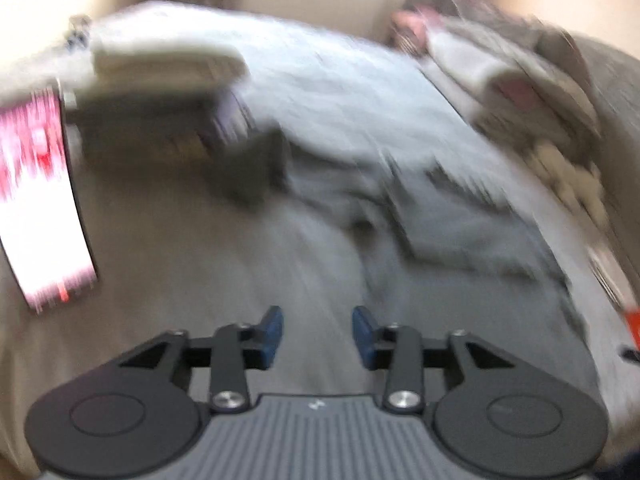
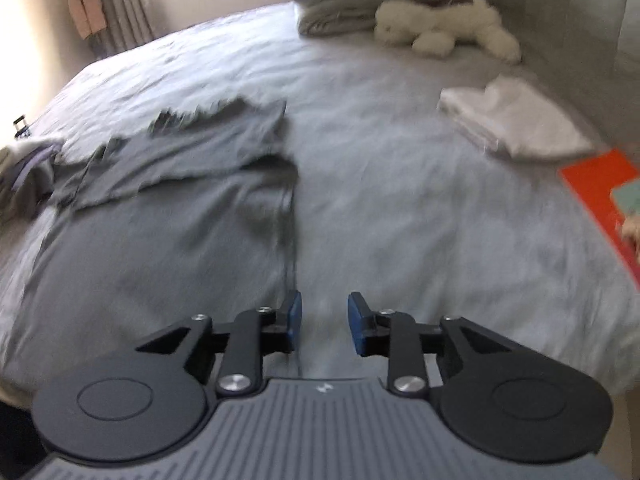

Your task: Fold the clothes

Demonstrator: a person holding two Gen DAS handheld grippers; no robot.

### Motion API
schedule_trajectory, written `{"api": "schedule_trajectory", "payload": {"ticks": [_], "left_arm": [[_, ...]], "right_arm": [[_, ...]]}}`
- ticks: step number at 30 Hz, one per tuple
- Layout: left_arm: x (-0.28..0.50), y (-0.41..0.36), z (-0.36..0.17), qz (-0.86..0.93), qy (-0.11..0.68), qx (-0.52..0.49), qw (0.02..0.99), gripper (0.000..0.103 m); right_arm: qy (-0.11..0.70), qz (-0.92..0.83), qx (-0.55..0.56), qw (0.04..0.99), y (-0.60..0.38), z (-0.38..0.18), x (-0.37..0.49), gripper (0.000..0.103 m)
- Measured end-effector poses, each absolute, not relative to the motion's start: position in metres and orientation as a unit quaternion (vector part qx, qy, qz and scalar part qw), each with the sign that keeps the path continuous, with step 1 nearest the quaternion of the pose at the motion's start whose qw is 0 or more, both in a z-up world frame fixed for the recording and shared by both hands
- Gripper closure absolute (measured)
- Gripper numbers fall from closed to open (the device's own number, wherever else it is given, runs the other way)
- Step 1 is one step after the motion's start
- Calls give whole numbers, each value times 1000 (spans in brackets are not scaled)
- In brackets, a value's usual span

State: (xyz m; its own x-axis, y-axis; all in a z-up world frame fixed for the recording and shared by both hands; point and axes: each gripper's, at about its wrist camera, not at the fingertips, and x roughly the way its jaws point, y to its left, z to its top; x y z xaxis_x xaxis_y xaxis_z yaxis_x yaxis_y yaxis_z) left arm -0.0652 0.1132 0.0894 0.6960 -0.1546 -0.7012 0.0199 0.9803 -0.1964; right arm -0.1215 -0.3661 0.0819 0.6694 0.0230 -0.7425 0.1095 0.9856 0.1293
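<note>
Motion blur smears the left view. Both the left gripper [image 1: 318, 336] and right gripper [image 2: 325, 322] have their jaws apart and empty; a grey shirt [image 2: 192, 184] lies at ten o'clock, its left edge cut off.

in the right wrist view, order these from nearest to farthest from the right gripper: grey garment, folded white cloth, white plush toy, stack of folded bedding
From the right gripper:
1. grey garment, spread on the bed just ahead, to the left
2. folded white cloth, ahead on the right
3. white plush toy, far right, by the headboard
4. stack of folded bedding, just behind the toy
</note>
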Motion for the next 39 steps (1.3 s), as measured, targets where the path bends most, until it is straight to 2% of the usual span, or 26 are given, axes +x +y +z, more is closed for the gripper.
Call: {"api": "schedule_trajectory", "payload": {"ticks": [3, 5, 6, 11, 14, 17, 23, 25, 27, 30, 39], "left_arm": [[-24, 101, 95, -7, 352, -29, 935, 50], [0, 87, 87, 19, 338, 29, 941, 34], [12, 81, 81, 35, 335, 56, 940, 31], [49, 94, 44, 122, 365, 55, 921, 31], [58, 107, 38, 125, 375, 24, 918, 30], [66, 115, 36, 127, 374, -8, 919, 23], [78, 124, 26, 132, 381, -56, 913, 23], [81, 120, 23, 133, 375, -45, 916, 40], [81, 122, 27, 131, 372, -41, 918, 90], [75, 132, 40, 112, 371, -76, 919, 94], [46, 144, 94, -1, 309, -153, 939, 95]], "right_arm": [[388, -4, 78, 918, -356, 95, -91, 68], [380, 22, 65, 922, -339, 104, -70, 63], [377, 35, 55, 924, -330, 107, -59, 63], [374, 74, 28, 924, -298, 98, -14, 63], [378, 81, 33, 922, -294, 80, -1, 63], [390, 86, 24, 917, -289, 68, 6, 63], [405, 74, 9, 911, -280, 52, 27, 63], [412, 68, -3, 909, -276, 46, 33, 63], [413, 68, -17, 908, -272, 43, 37, 63], [408, 69, -28, 910, -270, 43, 38, 63], [394, 71, -16, 916, -269, 52, 35, 63]]}}
